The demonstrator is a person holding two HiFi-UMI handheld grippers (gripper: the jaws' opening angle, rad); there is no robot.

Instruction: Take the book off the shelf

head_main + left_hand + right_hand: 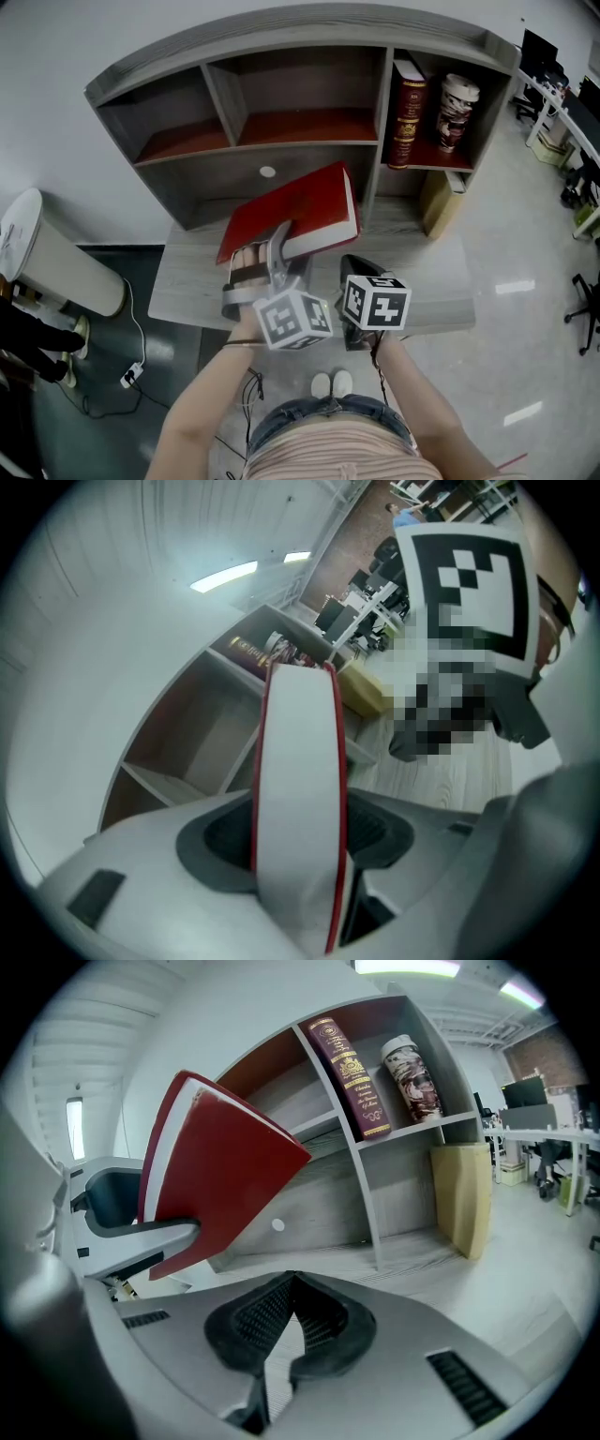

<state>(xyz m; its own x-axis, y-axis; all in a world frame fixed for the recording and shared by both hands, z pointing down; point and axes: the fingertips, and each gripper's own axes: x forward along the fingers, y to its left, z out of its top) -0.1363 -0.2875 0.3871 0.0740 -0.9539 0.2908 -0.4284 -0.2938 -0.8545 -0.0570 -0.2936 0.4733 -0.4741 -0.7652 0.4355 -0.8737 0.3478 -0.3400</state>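
The red hardcover book (300, 211) is off the shelf unit (309, 155) and hangs tilted above the grey desk (187, 281). My left gripper (279, 248) is shut on its lower edge. In the left gripper view the book's white page edge (298, 780) stands upright between the jaws of that gripper (300, 850). My right gripper (359, 270) sits just right of the book, shut with nothing in it. The right gripper view shows its black pads (291, 1288) touching, with the red book (220, 1171) and the left gripper (131, 1232) at the left.
A dark red book (407, 112) stands upright in the shelf's right compartment beside a printed can (457, 112). A tan box (439, 202) stands below them on the desk. A white cylinder (52, 253) stands on the floor at the left. Office desks lie far right.
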